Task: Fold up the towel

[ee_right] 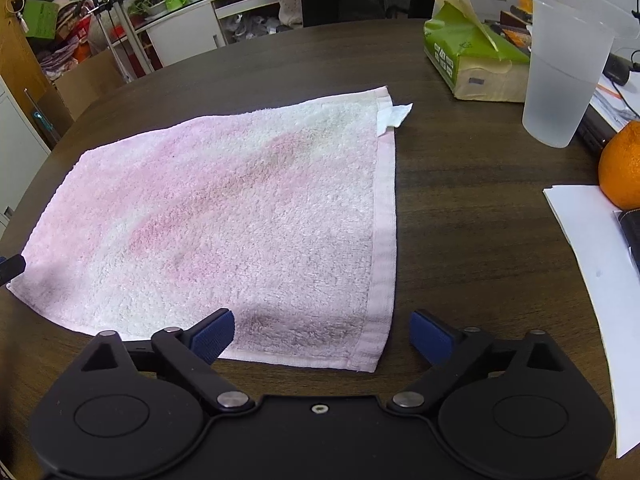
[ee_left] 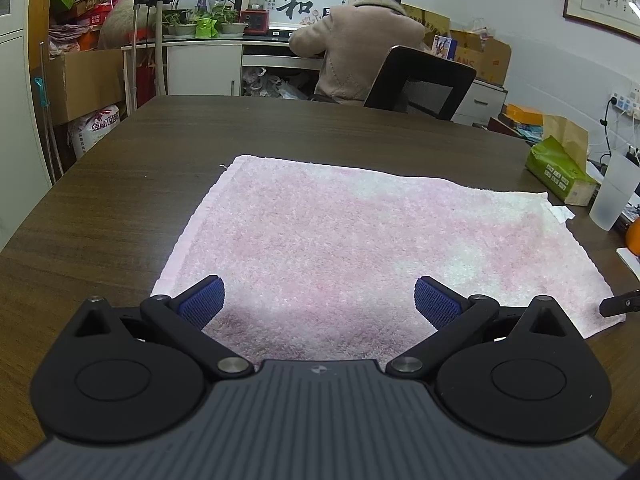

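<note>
Left gripper [ee_left: 319, 300]: I hold it low and level, jaws spread wide, blue pads [ee_left: 202, 303] facing inward, nothing between them. Right gripper [ee_right: 321, 338]: same pose, jaws wide apart, blue pads [ee_right: 212, 336] bare. Each gripper's fingertip shows at the edge of the other's view.

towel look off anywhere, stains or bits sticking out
Yes. The towel lies flat but has blotchy pink and greyish patches, and its white label pokes out askew at the far right corner. Both grippers are open, holding nothing.
</note>
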### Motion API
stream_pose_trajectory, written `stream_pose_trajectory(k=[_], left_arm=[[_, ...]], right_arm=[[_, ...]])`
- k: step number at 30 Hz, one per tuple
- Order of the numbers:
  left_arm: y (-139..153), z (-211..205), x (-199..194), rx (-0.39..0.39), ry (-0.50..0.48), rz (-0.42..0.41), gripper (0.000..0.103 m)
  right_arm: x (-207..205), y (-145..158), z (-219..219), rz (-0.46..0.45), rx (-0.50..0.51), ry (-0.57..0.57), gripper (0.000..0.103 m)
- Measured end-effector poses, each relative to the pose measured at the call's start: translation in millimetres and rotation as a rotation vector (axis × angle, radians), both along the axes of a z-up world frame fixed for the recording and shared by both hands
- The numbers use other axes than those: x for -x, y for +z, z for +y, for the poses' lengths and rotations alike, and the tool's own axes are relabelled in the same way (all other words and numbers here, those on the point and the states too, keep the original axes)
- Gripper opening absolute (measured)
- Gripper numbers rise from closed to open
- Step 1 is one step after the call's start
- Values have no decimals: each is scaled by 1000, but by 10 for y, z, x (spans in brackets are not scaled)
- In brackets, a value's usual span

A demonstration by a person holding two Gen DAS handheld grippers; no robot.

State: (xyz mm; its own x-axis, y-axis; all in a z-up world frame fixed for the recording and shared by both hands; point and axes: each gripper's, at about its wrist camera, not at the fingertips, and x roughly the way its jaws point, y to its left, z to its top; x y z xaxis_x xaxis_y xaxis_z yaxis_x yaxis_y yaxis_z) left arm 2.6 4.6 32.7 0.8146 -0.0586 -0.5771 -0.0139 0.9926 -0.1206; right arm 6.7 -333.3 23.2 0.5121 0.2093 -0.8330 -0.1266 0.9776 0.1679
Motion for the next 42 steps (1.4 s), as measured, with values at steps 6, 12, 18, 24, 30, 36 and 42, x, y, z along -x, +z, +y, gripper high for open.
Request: stream_pose_trajectory(k=[6,12,18,24,30,36,42], left_arm=[[2,-13,13,7,-7,-2,103],[0,-6,16,15,-7,-5,103],[-24,-9,22,18,-9,-3,103],[-22,8,46,32,-10,-5,103],[-30,4,63,33,-13,-5,103],[-32,0,70,40,-18,-8,103],[-19,23,83,57,-12,-15,103]], right_arm=[[8,-14,48,-6,36,9,92],[47,-10,118,-44,104,23,73],[47,8,141,-55,108,36,58],[49,26,165,-57,102,47,46],[15,46,30,-24,28,-5,55],[68,45,-140,-15,9,-74,58],[111,26,-21,-23,91,-54,59]])
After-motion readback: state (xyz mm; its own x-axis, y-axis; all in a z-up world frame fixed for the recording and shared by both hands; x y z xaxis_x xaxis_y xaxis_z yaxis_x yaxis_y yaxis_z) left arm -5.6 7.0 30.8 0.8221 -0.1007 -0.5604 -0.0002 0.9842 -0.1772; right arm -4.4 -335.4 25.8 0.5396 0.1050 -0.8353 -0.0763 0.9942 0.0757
